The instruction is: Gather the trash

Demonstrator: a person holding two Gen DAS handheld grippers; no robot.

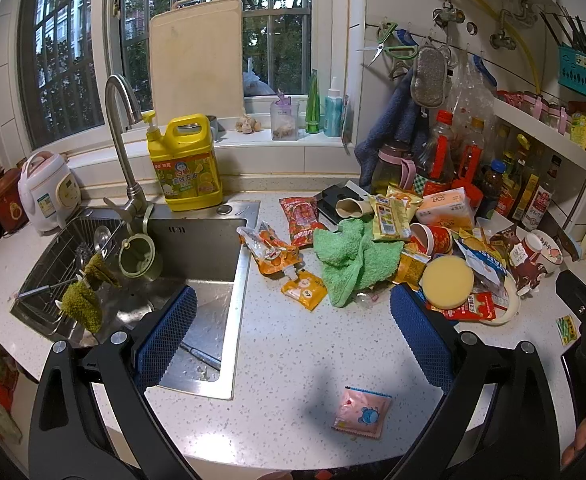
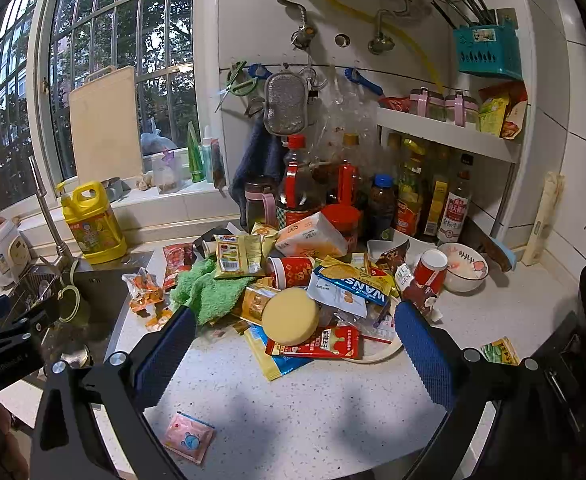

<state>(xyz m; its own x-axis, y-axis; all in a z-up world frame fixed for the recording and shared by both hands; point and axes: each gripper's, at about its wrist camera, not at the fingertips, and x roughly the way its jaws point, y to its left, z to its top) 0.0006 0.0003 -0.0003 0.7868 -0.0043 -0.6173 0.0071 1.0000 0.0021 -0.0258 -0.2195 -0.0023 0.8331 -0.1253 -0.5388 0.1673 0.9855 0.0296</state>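
Kitchen bench by the sink, trash heap at the far side, one stray packet near.

Speckled bench (image 1: 293, 360) carries a pile of wrappers, cups and a green cloth (image 1: 351, 258) w/ a yellow sponge (image 2: 290, 317) on top; sink (image 1: 197, 248) lies left of it. Both tongs are spread wide and empty: left tongs (image 1: 293, 340) hover over bare bench betw. sink edge and pile, right tongs (image 2: 293, 356) face the pile head-on. Pink packet (image 1: 362, 412) lies alone, nearer than the pile and well apart from it. From the left tongs it sits just right of centre, below the tips; from the right tongs it's low and left, by the left pad. It lies flat, long axis tilted slightly. Left looks the nearer, better-lined arm for the packet; right is better placed for the sponge and the red wrapper (image 2: 317, 343) at the pile's near edge.
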